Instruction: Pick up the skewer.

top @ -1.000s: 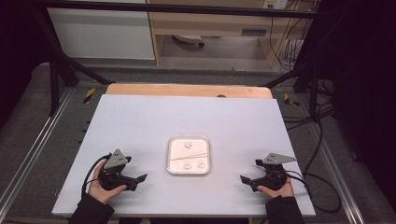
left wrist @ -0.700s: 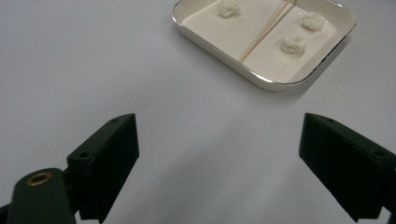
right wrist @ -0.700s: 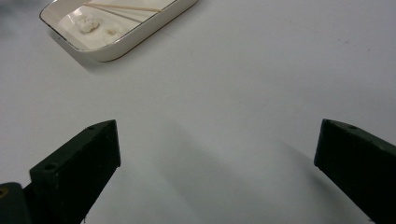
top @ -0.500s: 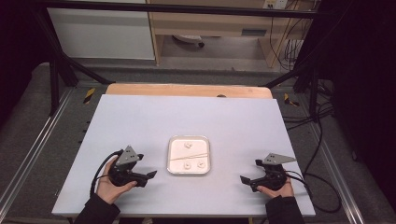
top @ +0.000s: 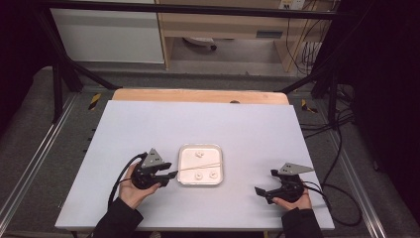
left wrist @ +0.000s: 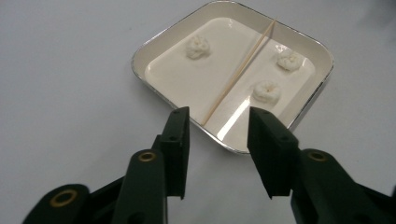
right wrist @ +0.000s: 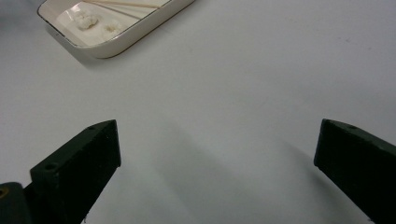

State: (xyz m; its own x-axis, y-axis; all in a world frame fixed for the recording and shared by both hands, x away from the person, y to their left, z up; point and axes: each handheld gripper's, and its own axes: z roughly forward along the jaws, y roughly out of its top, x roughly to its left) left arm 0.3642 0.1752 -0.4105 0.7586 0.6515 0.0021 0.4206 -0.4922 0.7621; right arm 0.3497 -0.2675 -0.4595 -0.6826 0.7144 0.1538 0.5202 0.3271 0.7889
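While the left gripper point(left wrist: 218, 119) hangs part open and empty at the tray point(left wrist: 140, 51) edge, astride the stick point(left wrist: 238, 72) end, closing carelessly could flick it out; the right gripper point(top: 262, 191) waits wide open, empty.

— What are we counting on the table point(top: 148, 129)?

— We are seeing one square white tray point(left wrist: 163, 44), and it is holding three small white lumps point(left wrist: 198, 46), with one thin wooden stick point(left wrist: 243, 67) lying across it.

— And how many grippers are we tallying?

— Two: the left gripper point(top: 171, 174) and the right gripper point(top: 258, 191), each showing two black jaws.

— Hands?

— We are counting two, one holding each gripper.
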